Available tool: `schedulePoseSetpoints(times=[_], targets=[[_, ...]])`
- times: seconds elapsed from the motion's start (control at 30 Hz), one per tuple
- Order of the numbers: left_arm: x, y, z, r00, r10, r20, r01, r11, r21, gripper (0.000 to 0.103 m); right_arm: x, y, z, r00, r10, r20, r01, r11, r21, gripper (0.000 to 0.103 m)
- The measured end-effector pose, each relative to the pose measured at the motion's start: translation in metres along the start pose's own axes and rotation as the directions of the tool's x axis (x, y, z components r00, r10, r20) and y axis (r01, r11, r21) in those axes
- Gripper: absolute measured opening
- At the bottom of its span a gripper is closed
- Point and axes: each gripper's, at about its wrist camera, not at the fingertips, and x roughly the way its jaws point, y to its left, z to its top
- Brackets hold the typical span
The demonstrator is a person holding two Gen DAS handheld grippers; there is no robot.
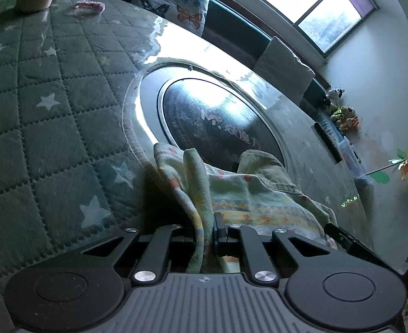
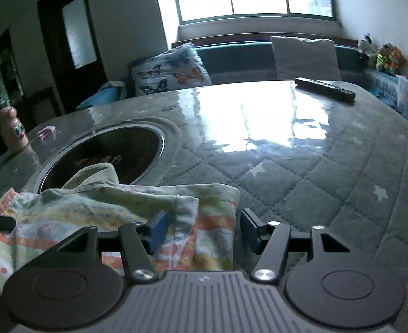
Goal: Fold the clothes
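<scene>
Left gripper [image 1: 206, 236] clamping patterned garment [image 1: 248, 194]

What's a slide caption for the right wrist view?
Right claw open over the folded patterned garment on the quilted star tablecloth, remote beyond.

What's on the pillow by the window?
Butterflies, blue and orange on white, on the pillow; clearest in the right wrist view.

Quilted grey-green table cover with white stars [image 2: 301, 183], under glossy clear sheet. Round dark inset plate [image 2: 106, 152], left. Black remote control [image 2: 324, 88], far right. Butterfly cushion [image 2: 170, 72] and plain grey cushion [image 2: 305, 57] on far bench. Soft toys [image 2: 384, 55], far right corner. Pink cup with cartoon eyes [image 2: 14, 130], far left.
</scene>
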Motion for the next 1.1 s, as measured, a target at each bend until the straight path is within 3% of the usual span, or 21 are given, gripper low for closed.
schedulePoseSetpoints(times=[0.03, 0.2, 0.27, 0.43, 0.6, 0.9, 1.1], targets=[[0.0, -0.001, 0.0, 1.0, 0.003, 0.001, -0.003, 1.0, 0.004, 0.011, 0.0, 0.001, 0.0, 1.0, 0.005, 0.001, -0.005, 1.0, 0.001, 0.058], [-0.004, -0.008, 0.001, 1.0, 0.007, 0.009, -0.008, 1.0, 0.026, 0.011, 0.0, 0.011, -0.002, 1.0, 0.031, 0.001, -0.031, 0.999, -0.026, 0.019], [-0.007, -0.016, 0.003, 1.0, 0.004, 0.017, -0.005, 0.999, 0.049, 0.011, -0.002, 0.012, -0.002, 1.0, 0.026, 0.011, -0.025, 0.999, -0.03, 0.009], [-0.013, -0.045, 0.014, 0.999, -0.031, 0.039, 0.025, 0.992, 0.125, 0.01, -0.02, -0.001, 0.004, 0.997, 0.057, 0.053, -0.058, 0.998, 0.024, 0.006], [-0.001, -0.085, 0.025, 0.996, -0.08, 0.035, 0.071, 0.975, 0.21, 0.009, -0.047, -0.016, 0.016, 0.992, 0.024, 0.121, -0.027, 0.999, 0.027, 0.006], [0.056, -0.168, 0.032, 0.987, -0.158, -0.019, 0.156, 0.937, 0.314, 0.008, -0.072, -0.071, 0.041, 0.974, -0.138, 0.18, 0.134, 0.99, 0.039, 0.006], [0.096, -0.218, 0.037, 0.979, -0.197, -0.058, 0.204, 0.912, 0.357, 0.008, -0.082, -0.112, 0.054, 0.947, -0.253, 0.199, 0.242, 0.967, 0.077, 0.006]])
